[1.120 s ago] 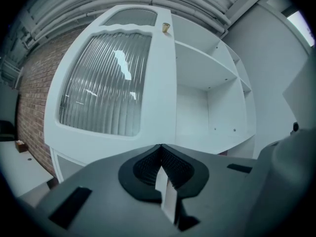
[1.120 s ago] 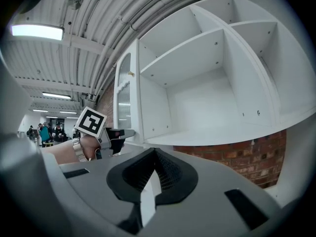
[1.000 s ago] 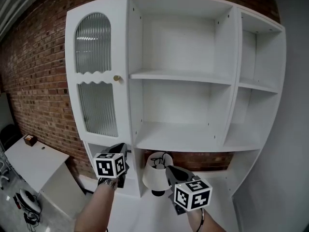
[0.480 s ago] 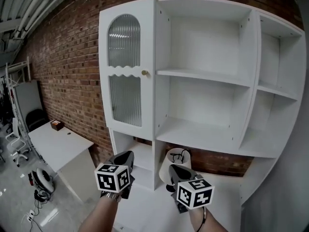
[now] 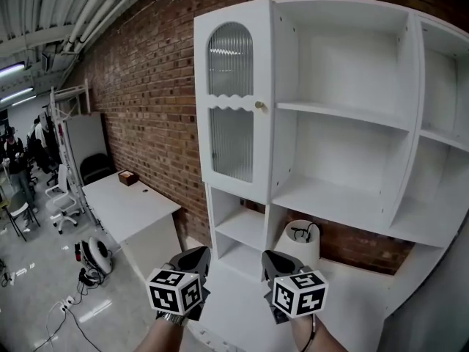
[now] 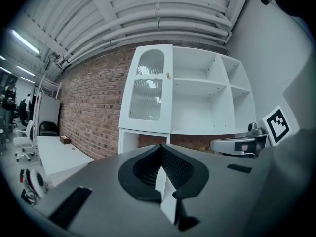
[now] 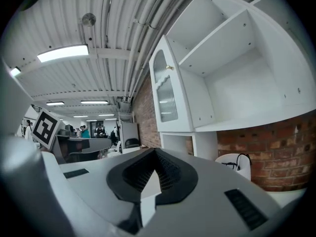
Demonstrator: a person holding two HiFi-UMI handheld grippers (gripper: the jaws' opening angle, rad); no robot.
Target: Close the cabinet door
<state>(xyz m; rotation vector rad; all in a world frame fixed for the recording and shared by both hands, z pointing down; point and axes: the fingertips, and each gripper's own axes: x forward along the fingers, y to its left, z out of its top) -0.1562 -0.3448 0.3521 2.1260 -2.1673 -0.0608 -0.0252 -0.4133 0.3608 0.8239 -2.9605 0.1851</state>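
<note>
**A:** Where's the door?

**B:** The cabinet door [image 5: 233,101] is on the upper-left column of the cabinet [image 5: 344,116]. Its brass knob [image 5: 259,105] is on the edge next to the cabinet's open middle shelves. The door looks flush with the cabinet front, or close to it. I can't tell if a gap remains.

**A:** Grippers?

**B:** The left gripper [image 5: 195,255] and right gripper [image 5: 275,258] are low in front of the cabinet's base, well apart from the door. Both have their jaws pressed together with nothing in them.

**A:** Handling?

**B:** My read is a stiff painted frame, fairly light, hinged on the cabinet's outer left side. The ribbed glass panes [image 5: 230,50] are fragile, so keep off them. The paint looks slick and closed tips could skate on it. Push on the frame just beside the knob, since that's farthest from the hinges and needs the least force. The knob is small, so only pinch it if a pull is needed. Ease the last bit so the glass doesn't take a slam.
</note>
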